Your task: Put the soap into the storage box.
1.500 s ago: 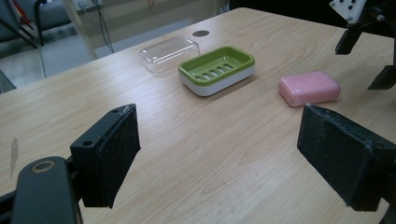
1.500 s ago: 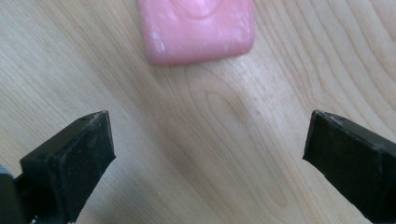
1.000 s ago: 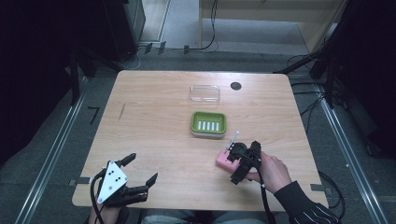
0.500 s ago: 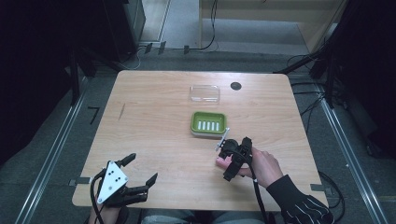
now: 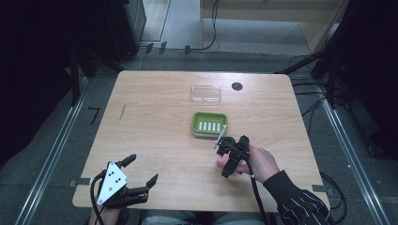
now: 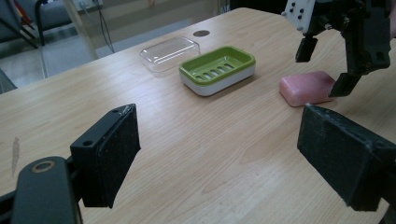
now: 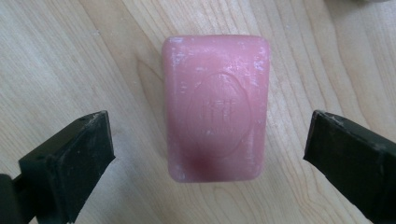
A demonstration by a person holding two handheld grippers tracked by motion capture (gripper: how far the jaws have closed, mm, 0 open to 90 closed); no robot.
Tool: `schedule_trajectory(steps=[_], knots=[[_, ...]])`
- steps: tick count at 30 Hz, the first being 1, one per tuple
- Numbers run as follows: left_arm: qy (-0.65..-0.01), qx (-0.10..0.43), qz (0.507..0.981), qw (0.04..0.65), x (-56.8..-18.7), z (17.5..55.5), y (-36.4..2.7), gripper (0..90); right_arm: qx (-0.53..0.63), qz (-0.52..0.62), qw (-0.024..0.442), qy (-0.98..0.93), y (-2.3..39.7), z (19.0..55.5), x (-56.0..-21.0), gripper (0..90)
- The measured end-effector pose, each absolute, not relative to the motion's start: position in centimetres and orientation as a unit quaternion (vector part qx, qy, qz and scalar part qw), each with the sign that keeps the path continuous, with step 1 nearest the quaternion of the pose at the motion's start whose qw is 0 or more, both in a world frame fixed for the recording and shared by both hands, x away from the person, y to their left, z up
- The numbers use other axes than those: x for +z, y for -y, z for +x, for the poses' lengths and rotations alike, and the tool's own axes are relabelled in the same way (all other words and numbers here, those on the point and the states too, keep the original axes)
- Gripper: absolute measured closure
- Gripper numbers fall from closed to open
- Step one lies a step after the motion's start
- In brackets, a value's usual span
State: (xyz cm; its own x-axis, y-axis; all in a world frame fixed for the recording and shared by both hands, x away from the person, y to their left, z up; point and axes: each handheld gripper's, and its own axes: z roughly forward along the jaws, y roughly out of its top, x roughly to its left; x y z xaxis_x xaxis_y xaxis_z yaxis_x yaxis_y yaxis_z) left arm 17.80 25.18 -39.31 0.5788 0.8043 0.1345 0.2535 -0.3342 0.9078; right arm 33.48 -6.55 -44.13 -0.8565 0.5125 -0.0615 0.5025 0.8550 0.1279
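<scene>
A pink soap bar (image 7: 215, 107) lies flat on the wooden table (image 5: 155, 122), near the front right. My right gripper (image 7: 212, 140) hangs over it, pointing down, open, with one jaw on each side of the bar and neither touching it. From above, the right gripper (image 5: 225, 157) covers most of the soap bar (image 5: 219, 163). In the left gripper view, the right gripper (image 6: 323, 67) hangs above the soap bar (image 6: 306, 87). My left gripper (image 5: 142, 169) rests open and empty at the front left.
A green soap dish (image 5: 209, 123) with a slotted floor stands just beyond the soap. A clear plastic lid (image 5: 205, 94) lies farther back, with a dark round hole (image 5: 237, 86) in the table to its right. The dish (image 6: 218, 69) and lid (image 6: 169, 52) stand apart.
My right gripper has moved left and slightly away from the person, from beside the soap to over it. The soap and my left gripper have not moved.
</scene>
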Motion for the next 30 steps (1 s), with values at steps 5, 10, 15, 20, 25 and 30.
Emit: schedule_trajectory(steps=[5,10,15,20,25,30], knots=[[-0.348,0.300,0.760,0.461,-39.3,17.8,-25.2,13.9,0.047,0.263,0.037,-0.963,6.5,34.0,-44.7,0.3],[-0.348,0.300,0.760,0.460,-39.3,17.8,-25.2,13.9,0.048,0.264,0.034,-0.963,6.7,34.2,-45.1,1.3],[-0.348,0.300,0.760,0.460,-39.3,17.8,-25.2,13.9,0.051,0.260,0.026,-0.964,6.8,34.3,-45.3,1.1],[-0.348,0.300,0.760,0.460,-39.3,17.8,-25.2,13.9,0.045,0.260,0.026,-0.964,7.0,34.5,-45.7,1.5],[-0.348,0.300,0.760,0.460,-39.3,17.8,-25.2,13.9,0.049,0.256,0.025,-0.965,7.0,34.5,-45.9,12.8],[-0.349,0.300,0.759,0.460,-39.3,17.8,-25.2,13.9,0.046,0.252,0.028,-0.966,6.9,34.5,-46.0,18.5]])
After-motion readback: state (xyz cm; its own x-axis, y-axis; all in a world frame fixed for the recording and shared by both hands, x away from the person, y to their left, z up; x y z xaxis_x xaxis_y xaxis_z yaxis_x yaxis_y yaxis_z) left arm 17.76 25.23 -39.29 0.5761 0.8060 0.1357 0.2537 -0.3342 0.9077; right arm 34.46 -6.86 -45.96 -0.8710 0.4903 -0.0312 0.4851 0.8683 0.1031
